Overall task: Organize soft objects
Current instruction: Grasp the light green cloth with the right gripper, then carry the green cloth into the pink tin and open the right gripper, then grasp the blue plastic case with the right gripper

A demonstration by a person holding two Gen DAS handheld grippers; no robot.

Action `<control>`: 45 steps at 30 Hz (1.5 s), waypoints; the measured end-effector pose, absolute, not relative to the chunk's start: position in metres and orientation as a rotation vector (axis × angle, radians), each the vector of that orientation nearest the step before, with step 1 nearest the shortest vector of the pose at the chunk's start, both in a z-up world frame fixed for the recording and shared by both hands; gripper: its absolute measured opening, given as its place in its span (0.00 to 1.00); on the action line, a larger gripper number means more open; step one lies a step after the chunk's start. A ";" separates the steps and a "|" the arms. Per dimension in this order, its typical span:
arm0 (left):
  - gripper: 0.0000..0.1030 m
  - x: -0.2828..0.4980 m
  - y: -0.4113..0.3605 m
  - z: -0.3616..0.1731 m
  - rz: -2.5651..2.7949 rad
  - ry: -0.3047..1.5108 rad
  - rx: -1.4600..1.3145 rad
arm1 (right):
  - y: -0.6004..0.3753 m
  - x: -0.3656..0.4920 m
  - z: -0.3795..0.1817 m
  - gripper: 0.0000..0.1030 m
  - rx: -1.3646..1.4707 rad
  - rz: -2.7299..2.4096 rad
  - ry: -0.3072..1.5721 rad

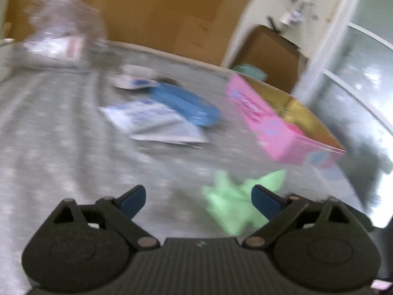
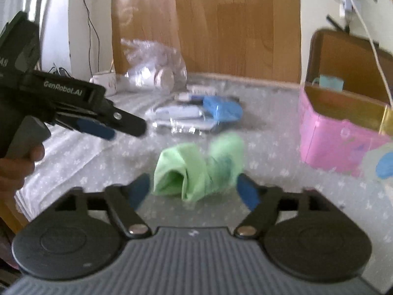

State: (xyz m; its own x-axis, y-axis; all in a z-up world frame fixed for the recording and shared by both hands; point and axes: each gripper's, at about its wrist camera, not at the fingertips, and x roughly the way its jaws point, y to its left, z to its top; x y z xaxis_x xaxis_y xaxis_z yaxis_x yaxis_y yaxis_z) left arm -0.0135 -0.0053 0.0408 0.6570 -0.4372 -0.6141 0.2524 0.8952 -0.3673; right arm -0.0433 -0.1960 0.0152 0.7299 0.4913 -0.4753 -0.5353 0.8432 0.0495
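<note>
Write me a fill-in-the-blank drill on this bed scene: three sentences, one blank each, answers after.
1. The crumpled cloth lying in front of the right hand-held gripper is light ____ in colour.
2. The open cardboard box to the right of the cloth has ____ outer walls.
3. The right hand-held gripper's jaws stand ____, with nothing clamped between them.

Missing words: green; pink; open

Bed bare L of green cloth [image 2: 199, 169]; pink box [image 2: 339, 145] blocks R
</note>
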 end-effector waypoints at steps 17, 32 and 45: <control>0.16 0.028 -0.133 0.086 -0.631 0.696 -0.090 | -0.206 -0.017 0.026 0.16 -0.076 0.452 0.383; 0.72 0.113 -0.232 0.068 -0.561 0.648 0.021 | -0.301 0.104 0.046 0.62 -0.018 0.031 0.397; 0.88 0.055 0.001 0.046 -0.079 0.511 -0.033 | -0.249 0.051 0.044 0.66 -0.011 0.167 0.242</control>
State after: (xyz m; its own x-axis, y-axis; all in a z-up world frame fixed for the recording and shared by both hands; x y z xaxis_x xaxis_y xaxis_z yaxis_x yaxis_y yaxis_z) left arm 0.0545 0.0011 0.0461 0.8693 -0.0839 -0.4871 0.0673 0.9964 -0.0515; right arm 0.0508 -0.2486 0.0442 0.9572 0.1629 -0.2391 -0.1656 0.9861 0.0089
